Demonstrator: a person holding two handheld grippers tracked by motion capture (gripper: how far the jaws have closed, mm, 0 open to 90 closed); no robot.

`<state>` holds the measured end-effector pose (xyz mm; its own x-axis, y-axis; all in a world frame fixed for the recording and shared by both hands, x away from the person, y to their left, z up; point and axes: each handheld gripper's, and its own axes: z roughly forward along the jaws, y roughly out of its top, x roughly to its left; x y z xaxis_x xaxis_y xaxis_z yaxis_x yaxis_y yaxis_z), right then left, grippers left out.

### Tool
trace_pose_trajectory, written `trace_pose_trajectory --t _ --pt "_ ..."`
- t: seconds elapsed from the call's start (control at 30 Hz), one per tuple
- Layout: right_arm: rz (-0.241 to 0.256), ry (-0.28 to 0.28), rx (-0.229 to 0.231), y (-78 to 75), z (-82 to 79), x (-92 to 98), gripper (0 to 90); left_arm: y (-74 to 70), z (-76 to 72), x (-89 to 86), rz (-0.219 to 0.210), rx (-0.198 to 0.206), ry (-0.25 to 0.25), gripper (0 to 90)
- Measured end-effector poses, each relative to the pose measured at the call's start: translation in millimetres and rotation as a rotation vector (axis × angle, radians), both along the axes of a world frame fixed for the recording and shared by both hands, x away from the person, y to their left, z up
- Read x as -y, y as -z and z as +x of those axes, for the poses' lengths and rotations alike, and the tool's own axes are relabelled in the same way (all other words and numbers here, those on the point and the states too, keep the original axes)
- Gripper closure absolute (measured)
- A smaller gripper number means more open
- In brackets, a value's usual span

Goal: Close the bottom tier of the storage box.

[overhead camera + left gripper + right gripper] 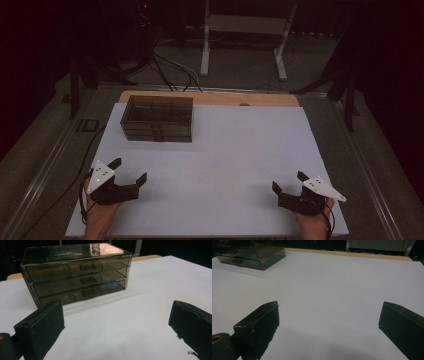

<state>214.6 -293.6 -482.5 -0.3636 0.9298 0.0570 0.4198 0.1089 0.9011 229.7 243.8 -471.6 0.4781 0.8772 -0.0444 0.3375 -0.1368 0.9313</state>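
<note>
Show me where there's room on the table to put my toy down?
The white sheet is bare between the left gripper and right gripper, and all along its right side. The far-left corner is taken by the smoky drawer box.

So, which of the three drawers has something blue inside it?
The bottom drawer of the smoky clear drawer box: a blue thing shows through its front, right of the handle. The other two look empty.
</note>
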Motion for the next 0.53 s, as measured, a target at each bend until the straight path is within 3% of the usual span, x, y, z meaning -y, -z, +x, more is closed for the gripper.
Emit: trace_pose_trajectory --t 0.2,0.53 --pt "0.001 -0.003 0.006 0.1 0.0 0.0 3.1 -0.1 -7.7 -1.9 -0.013 0.011 0.002 1.7" --pt "-0.001 -0.002 0.007 0.2 -0.3 -1.5 3.1 3.0 -4.5 1.2 -0.006 0.008 -0.001 1.7"
